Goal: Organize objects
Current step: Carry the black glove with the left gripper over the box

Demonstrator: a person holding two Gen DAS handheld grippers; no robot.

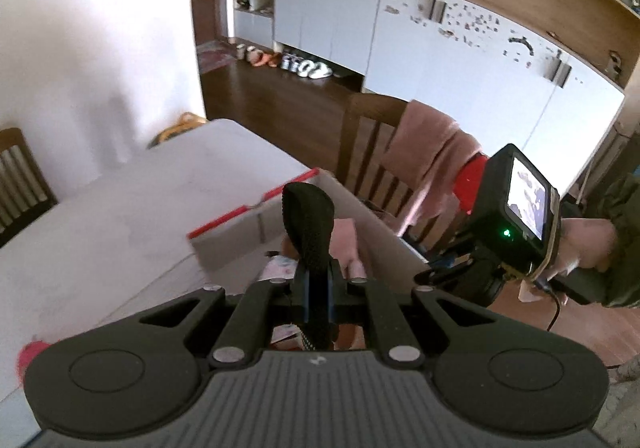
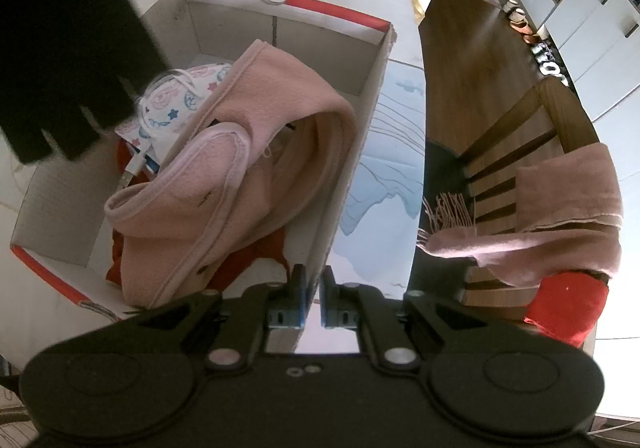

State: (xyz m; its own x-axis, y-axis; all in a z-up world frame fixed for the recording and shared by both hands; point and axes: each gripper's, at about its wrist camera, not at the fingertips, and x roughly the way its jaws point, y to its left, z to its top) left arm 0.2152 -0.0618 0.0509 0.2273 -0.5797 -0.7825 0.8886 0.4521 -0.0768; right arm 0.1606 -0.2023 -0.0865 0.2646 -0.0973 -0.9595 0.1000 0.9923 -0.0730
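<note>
My left gripper (image 1: 314, 284) is shut on a black knit glove (image 1: 308, 224), which sticks up between its fingers above the red-rimmed cardboard box (image 1: 248, 208). The same glove (image 2: 60, 48) hangs at the upper left in the right wrist view, over the box (image 2: 280, 4). The box holds a pink fleece garment (image 2: 240, 152), a patterned white pouch (image 2: 180, 96) with a white cable, and something red underneath. My right gripper (image 2: 314, 276) is shut on the box's near right wall (image 2: 352, 168). The right gripper's body with its lit screen (image 1: 516, 208) shows at the right of the left wrist view.
The box stands on a white table (image 1: 100, 208) with a pale blue printed mat (image 2: 384, 168). A wooden chair (image 2: 520, 136) draped with a pink scarf (image 2: 560, 208) and a red cloth (image 2: 564, 308) stands beside the table. White cabinets (image 1: 440, 40) and shoes line the far wall.
</note>
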